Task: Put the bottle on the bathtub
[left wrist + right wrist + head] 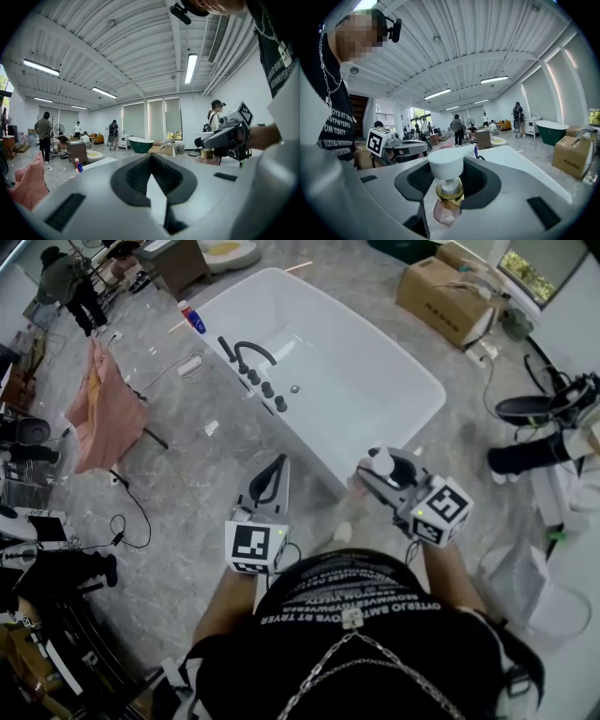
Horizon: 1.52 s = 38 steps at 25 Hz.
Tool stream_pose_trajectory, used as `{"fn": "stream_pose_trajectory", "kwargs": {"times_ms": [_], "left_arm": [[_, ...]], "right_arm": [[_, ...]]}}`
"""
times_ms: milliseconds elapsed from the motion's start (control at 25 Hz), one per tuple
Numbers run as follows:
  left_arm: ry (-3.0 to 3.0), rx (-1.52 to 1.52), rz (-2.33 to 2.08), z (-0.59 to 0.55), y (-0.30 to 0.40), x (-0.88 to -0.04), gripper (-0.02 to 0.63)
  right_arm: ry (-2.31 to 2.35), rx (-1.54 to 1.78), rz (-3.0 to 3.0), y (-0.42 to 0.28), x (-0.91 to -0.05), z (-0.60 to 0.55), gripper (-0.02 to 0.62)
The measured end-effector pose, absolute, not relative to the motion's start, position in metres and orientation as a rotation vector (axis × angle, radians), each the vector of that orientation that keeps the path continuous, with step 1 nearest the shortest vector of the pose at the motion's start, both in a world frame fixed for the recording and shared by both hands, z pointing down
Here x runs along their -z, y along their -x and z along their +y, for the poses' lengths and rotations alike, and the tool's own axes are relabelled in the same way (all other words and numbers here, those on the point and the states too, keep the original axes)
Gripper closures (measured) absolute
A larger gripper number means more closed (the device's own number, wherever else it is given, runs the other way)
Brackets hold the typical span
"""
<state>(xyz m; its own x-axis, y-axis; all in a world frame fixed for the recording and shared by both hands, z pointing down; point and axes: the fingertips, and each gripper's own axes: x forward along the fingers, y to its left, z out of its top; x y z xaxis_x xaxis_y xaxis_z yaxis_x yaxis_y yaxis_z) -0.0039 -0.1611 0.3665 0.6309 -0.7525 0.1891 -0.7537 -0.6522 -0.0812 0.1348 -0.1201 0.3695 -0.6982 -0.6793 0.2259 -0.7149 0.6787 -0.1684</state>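
Bottle (447, 194): pink body, gold collar, white pump.
Bathtub (375, 381): white, at twelve o'clock.
Faucet (246, 354): black.
Cloth (103, 413): pink, at ten o'clock.
Floor (187, 512): grey, marbled.
Box (441, 296): brown, at one o'clock.

White lettering is noted on the black shirt (349, 596), upside down in the head view; no word can be read with certainty. Dark print on the box (439, 298) is too small to be read.

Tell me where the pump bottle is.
In the head view, the pump bottle sits right of centre, clamped in the right claw, by the near end of the bathtub.
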Motion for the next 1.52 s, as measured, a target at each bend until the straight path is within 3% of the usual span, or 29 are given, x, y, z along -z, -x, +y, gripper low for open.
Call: {"fn": "stream_pose_trajectory", "kwargs": {"times_ms": [760,1520], "left_arm": [[-2.758,-0.295,-1.42,-0.194,-0.054,-0.359,0.604],[-2.625,-0.395,-1.485,-0.243,0.011,-0.392,0.604]], "right_arm": [[-1.033,-0.35,-2.801,-0.187,-0.361,-0.165,0.448],[-0.933,-0.485,-2.738,-0.137,-0.42,-0.231,0.448]]}}
